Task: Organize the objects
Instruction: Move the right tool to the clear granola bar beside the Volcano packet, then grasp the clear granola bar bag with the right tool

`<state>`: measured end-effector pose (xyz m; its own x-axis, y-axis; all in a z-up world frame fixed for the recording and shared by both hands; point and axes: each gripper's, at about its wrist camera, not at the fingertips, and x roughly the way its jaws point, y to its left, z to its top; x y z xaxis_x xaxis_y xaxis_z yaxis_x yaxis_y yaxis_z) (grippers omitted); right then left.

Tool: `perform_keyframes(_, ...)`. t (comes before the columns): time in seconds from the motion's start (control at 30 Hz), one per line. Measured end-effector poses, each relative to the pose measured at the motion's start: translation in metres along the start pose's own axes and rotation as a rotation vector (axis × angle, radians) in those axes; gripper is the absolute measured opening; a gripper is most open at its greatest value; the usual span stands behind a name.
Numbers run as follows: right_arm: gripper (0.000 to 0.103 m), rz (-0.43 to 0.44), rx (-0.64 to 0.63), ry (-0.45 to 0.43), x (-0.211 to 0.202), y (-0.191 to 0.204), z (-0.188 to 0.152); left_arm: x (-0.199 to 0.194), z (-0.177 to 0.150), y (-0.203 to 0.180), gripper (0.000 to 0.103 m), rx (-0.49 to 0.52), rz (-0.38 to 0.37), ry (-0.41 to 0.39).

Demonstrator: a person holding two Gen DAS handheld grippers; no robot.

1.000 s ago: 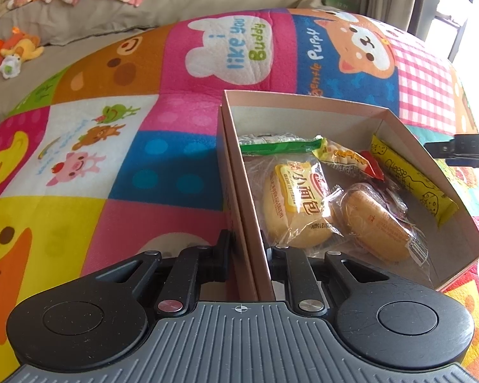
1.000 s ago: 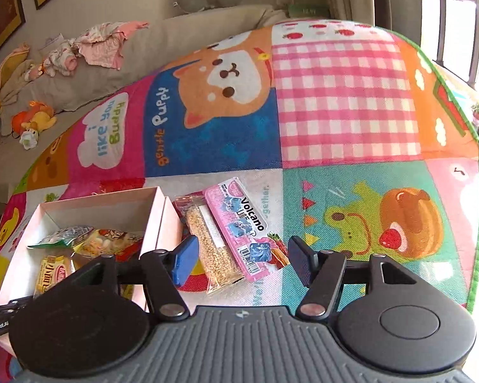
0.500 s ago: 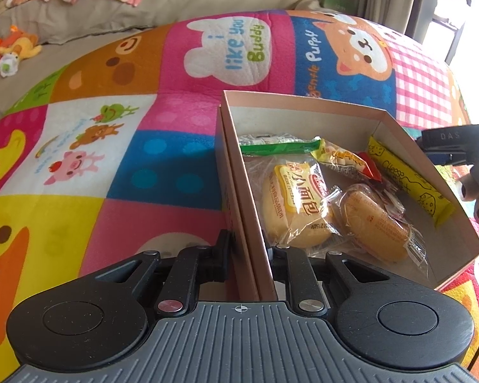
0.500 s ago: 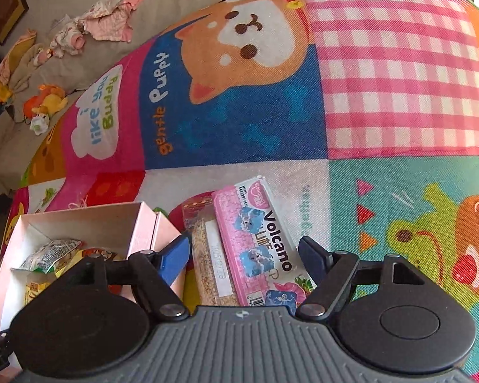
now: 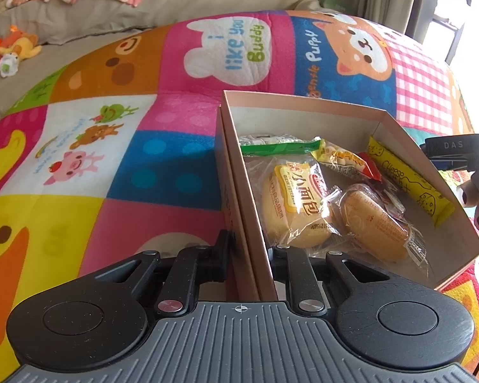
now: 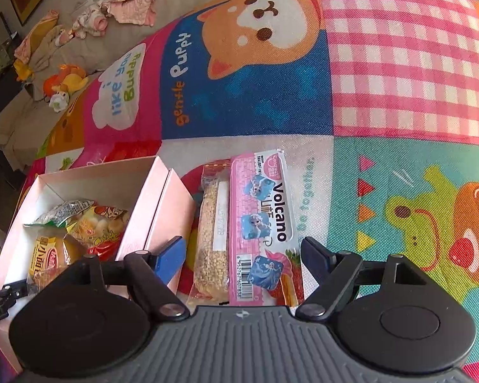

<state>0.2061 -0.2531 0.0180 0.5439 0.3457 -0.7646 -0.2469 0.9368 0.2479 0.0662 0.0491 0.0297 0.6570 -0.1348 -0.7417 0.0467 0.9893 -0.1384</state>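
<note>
Left gripper [image 5: 247, 249]: fingers nearly closed, clamped on the near-left wall of the pink box [image 5: 306, 108], one finger outside the wall, one inside.
Right gripper [image 6: 244, 252]: fingers wide apart and have just been opening; the pink Volcano packet [image 6: 265, 220] and the clear grain bar packet [image 6: 210, 233] lie between them on the mat, pads not pressing either one.
Box: open-topped, sits in its lid on the play mat [image 5: 163, 166]; the packets lie just right of it in the right wrist view, grain bar nearer the box, Volcano packet touching the grain bar's right side.
Box contents: two wrapped bread rolls, the one with a yellow label [image 5: 295, 204] left of the plain one [image 5: 375, 226]; green-edged packet [image 5: 279, 145] toward the back; yellow-red snack bag [image 5: 348, 161] mid; yellow cheese stick [image 5: 408, 182] leaning along the right wall.
Right hand: fingertips [image 5: 469, 193] and part of the right tool body show at the right edge of the left wrist view, beside the box.
Background: beige bedding with crumpled clothes [image 6: 127, 3] and a plush toy [image 6: 65, 81], well apart from the box.
</note>
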Motion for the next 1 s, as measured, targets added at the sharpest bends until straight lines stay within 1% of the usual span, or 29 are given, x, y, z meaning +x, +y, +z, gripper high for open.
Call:
perform_keyframes(0.07, 0.078, -0.012, 0.019, -0.008, 0.004, -0.001, 0.003, 0.0, 0.0, 0.0, 0.019, -0.002, -0.001, 0.0)
perform_keyframes(0.17, 0.072, -0.019, 0.031, -0.014, 0.004, -0.001, 0.003, 0.0, 0.0, 0.0, 0.019, -0.002, -0.001, 0.0)
perform_keyframes(0.2, 0.067, -0.016, 0.032, -0.017, 0.002, 0.0, 0.002, 0.0, 0.0, 0.0, 0.019, -0.004, -0.002, 0.0)
perform_keyframes(0.23, 0.065, -0.021, 0.034, -0.02, 0.0, 0.001, 0.001, 0.0, 0.0, 0.0, 0.019, -0.004, -0.003, 0.0)
perform_keyframes(0.37, 0.064, -0.059, 0.019, -0.032, -0.008, 0.005, -0.005, -0.001, 0.0, 0.001, 0.019, -0.007, -0.004, -0.002)
perform_keyframes(0.63, 0.064, -0.085, 0.044, -0.042, -0.024, -0.001, -0.021, -0.001, -0.002, 0.003, 0.019, -0.009, -0.011, -0.005)
perform_keyframes(0.8, 0.064, -0.124, 0.052, -0.052, -0.042, -0.009, -0.039, -0.002, -0.002, 0.003, 0.019, -0.007, -0.009, -0.004)
perform_keyframes(0.87, 0.064, -0.155, 0.059, -0.056, -0.053, -0.014, -0.048, -0.002, -0.002, 0.003, 0.019, -0.006, -0.009, -0.003)
perform_keyframes(0.97, 0.064, -0.241, 0.044, -0.063, -0.069, -0.016, -0.063, -0.002, -0.002, 0.003, 0.019, -0.006, -0.008, -0.003)
perform_keyframes(1.0, 0.064, -0.257, 0.047, -0.062, -0.075, -0.018, -0.068, -0.002, -0.002, 0.003, 0.019, -0.006, -0.008, -0.003)
